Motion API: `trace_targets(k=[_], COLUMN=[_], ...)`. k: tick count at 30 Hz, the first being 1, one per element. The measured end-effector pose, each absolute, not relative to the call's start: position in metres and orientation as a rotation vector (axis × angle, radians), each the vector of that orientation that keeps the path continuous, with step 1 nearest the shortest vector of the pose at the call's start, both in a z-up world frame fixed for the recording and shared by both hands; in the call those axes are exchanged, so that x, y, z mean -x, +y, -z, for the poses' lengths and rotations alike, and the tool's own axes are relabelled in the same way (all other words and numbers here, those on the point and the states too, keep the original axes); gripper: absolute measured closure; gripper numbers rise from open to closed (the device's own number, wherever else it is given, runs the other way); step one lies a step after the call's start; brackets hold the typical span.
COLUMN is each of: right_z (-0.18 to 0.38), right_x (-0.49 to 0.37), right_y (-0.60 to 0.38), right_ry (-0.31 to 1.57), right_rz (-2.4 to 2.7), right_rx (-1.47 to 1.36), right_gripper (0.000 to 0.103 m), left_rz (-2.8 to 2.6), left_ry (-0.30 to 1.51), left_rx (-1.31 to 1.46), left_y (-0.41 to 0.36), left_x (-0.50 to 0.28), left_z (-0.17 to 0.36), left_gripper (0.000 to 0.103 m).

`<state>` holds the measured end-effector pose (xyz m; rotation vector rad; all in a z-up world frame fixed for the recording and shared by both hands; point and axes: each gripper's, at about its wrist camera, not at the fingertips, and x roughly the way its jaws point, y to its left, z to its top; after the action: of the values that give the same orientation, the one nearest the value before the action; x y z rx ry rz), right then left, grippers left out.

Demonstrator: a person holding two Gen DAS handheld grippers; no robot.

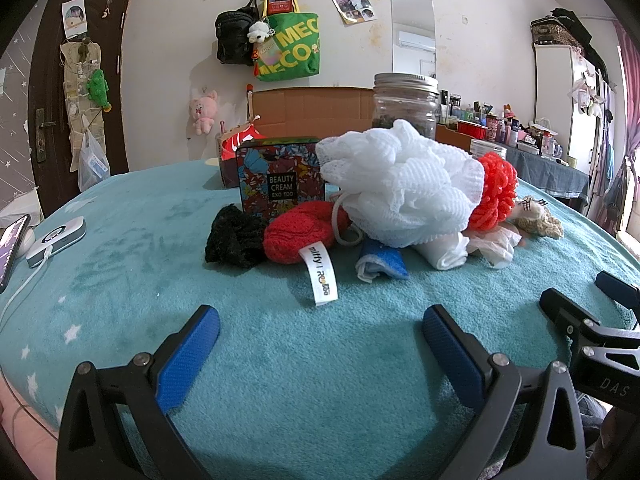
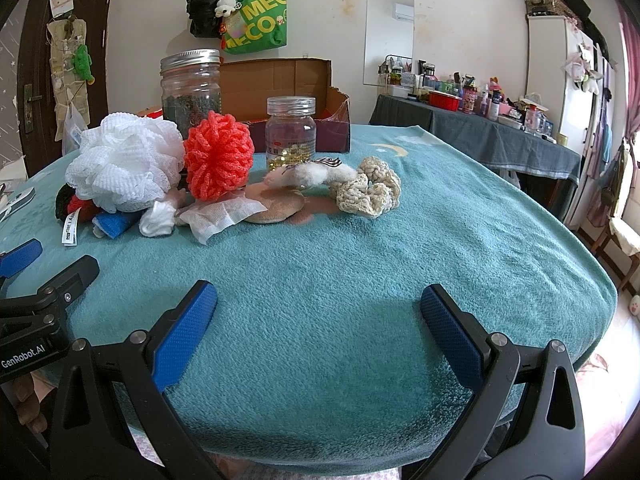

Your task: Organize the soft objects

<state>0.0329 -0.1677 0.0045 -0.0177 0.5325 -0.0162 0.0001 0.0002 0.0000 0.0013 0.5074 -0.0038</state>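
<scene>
A pile of soft things lies on the teal blanket (image 1: 280,360): a white mesh bath pouf (image 1: 400,184) (image 2: 124,164), an orange-red pouf (image 1: 496,190) (image 2: 218,156), a red knitted piece (image 1: 300,234) with a white label, a black lacy piece (image 1: 232,236), a blue-and-white cloth (image 1: 380,262) (image 2: 114,224), white gauze (image 2: 220,214), a tan pad (image 2: 276,208) and a cream crocheted scrunchie (image 2: 370,188). My left gripper (image 1: 320,344) is open and empty in front of the pile. My right gripper (image 2: 320,328) is open and empty, to the right of it.
A floral tin box (image 1: 276,180), a big glass jar (image 2: 191,88), a small clear jar (image 2: 291,132) and an open cardboard box (image 2: 280,76) stand behind the pile. A phone (image 1: 12,248) and a white device (image 1: 56,240) lie at the left.
</scene>
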Motion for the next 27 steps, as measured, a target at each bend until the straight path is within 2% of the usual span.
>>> trace_targets(k=[20,27], right_z=[-0.004,-0.016], right_x=[-0.031,-0.037], right_y=[-0.171,-0.173], right_ry=[0.529,0.536], right_rz=[-0.002,-0.057], right_rx=[0.015,0.020], right_gripper=[0.000,0.000], left_rz=[0.029,0.080], left_ry=[0.522,0.495], left_rx=[0.003,0.024], left_y=[0.001,0.010], left_x=[-0.003,-0.007], left_z=[0.000,-0.023], left_gripper=[0.000,0.000])
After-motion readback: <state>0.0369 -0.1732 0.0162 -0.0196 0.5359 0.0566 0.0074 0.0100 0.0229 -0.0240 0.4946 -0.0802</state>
